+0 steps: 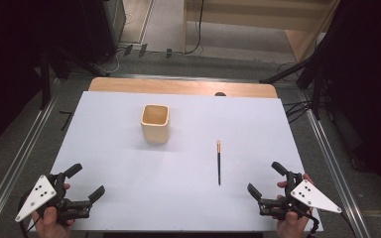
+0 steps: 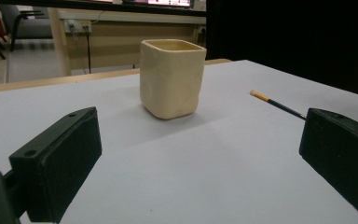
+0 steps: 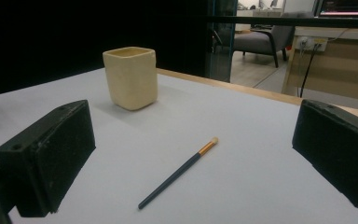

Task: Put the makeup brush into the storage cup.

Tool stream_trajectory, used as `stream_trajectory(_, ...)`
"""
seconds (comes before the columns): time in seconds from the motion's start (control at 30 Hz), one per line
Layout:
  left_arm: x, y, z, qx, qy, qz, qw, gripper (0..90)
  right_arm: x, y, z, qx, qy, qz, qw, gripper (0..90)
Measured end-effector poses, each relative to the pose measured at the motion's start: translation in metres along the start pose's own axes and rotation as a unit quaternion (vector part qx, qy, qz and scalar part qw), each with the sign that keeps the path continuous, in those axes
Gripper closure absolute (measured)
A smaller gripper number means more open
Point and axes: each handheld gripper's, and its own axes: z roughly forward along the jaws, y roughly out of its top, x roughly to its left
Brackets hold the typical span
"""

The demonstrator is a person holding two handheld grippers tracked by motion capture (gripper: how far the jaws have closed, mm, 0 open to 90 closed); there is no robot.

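A cream square cup (image 1: 155, 123) stands upright on the white table (image 1: 109, 163), left of centre; it also appears in the left gripper view (image 2: 171, 77) and the right gripper view (image 3: 131, 77). A thin dark brush with an orange ferrule (image 1: 219, 162) lies flat to the cup's right, tip pointing away from me (image 2: 277, 104) (image 3: 178, 173). My left gripper (image 1: 85, 180) rests at the near left corner, open and empty. At the near right, my right gripper (image 1: 265, 177) is open too, just right of the brush's near end, with nothing between its jaws.
The wooden table edge (image 1: 178, 87) shows beyond the white sheet. Metal rails (image 1: 327, 153) run along both sides of the table. Cables and stand legs (image 1: 129, 52) lie on the floor behind. A desk (image 2: 121, 32) stands farther back.
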Motion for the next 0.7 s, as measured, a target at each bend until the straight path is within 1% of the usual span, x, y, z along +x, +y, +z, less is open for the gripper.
stream_trajectory(0.33,-0.001,0.0,0.001,0.002,-0.002,0.002,1.0,0.0,0.001,0.001,0.002,0.005,-0.005,0.003,1.0,0.2)
stream_trajectory(0.4,-0.002,-0.001,0.001,0.008,-0.001,0.006,1.0,0.0,0.001,0.003,0.004,0.004,-0.006,0.004,1.0,0.2)
stream_trajectory(0.47,-0.003,-0.001,0.001,0.01,0.002,0.011,0.9999,0.0,0.001,0.004,0.007,0.006,-0.006,0.001,1.0,0.2)
stream_trajectory(0.6,-0.005,-0.001,0.0,0.008,0.001,0.009,0.9999,0.0,0.001,0.006,0.011,0.012,-0.004,0.0,0.9999,0.2)
stream_trajectory(0.7,-0.005,-0.002,0.0,0.012,0.001,0.008,0.9999,0.0,0.002,0.011,0.02,0.018,0.001,-0.004,0.9998,0.2)
